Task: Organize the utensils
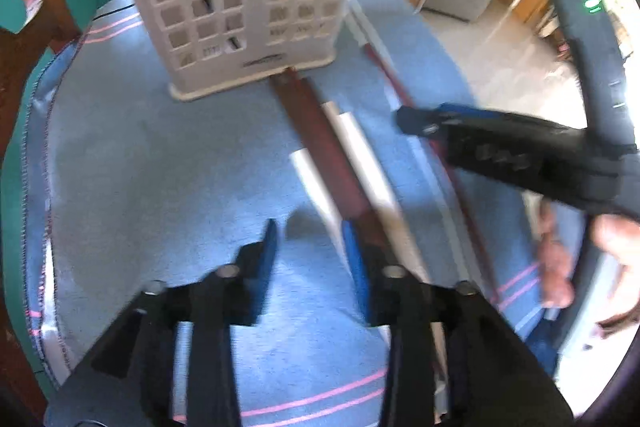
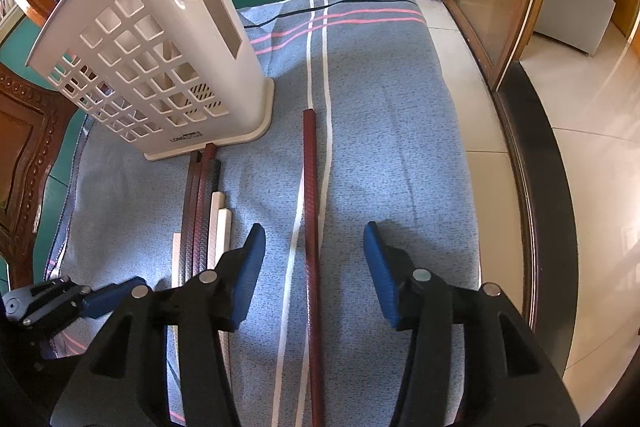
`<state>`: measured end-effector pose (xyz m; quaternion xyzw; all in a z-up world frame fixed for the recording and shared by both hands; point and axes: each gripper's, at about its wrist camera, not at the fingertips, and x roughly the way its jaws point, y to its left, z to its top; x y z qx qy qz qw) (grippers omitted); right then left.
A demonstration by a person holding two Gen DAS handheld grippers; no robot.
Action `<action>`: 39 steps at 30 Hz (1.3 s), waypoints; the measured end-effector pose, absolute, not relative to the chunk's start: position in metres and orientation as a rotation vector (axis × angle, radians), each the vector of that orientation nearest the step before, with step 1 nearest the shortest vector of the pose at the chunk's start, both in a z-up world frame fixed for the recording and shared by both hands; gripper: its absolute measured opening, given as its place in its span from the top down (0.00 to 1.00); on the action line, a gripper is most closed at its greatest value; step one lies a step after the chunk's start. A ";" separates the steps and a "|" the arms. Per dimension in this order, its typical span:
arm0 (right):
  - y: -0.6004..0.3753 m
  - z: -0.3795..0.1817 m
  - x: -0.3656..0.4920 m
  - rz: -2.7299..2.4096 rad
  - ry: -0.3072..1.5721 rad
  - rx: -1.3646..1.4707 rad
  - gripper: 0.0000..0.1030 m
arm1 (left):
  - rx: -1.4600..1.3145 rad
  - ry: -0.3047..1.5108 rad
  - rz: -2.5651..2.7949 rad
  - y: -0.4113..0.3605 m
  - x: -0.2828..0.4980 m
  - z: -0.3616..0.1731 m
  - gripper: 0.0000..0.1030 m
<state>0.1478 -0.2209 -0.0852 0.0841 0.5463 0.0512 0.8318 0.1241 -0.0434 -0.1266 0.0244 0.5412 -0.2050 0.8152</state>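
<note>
A single dark red chopstick (image 2: 310,227) lies on the blue cloth (image 2: 400,167) to the right of the white utensil holder (image 2: 160,67), apart from the bundle of red and white chopsticks (image 2: 204,211) whose ends touch the holder's base. It looks thin, stiff, light and textured, so a pinch near mid-length should keep it balanced. The right hand-held gripper (image 2: 314,267) straddles it, released; the left hand-held gripper (image 1: 310,251) hangs released beside the bundle.

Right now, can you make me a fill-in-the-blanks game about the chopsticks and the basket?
1. The white basket stands on a ___ cloth.
2. The single chopstick between the right gripper fingers is dark ___.
3. The left gripper holds ___.
4. The chopstick bundle lies ___ the basket.

Answers: blue; red; nothing; outside
</note>
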 end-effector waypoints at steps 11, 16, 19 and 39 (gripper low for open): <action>-0.221 -0.086 0.147 0.114 1.160 0.174 0.49 | 0.147 1.183 -0.426 -0.055 0.130 -0.133 0.57; -0.223 -0.086 0.147 0.112 1.161 0.174 0.49 | 0.218 1.156 -0.240 -0.017 0.141 -0.131 0.66; -0.223 -0.086 0.147 0.112 1.161 0.172 0.49 | 0.171 1.152 -0.214 0.007 0.142 -0.121 0.68; -0.206 -0.089 0.166 0.163 1.158 0.053 0.49 | 0.059 1.178 -0.156 0.031 0.143 -0.086 0.57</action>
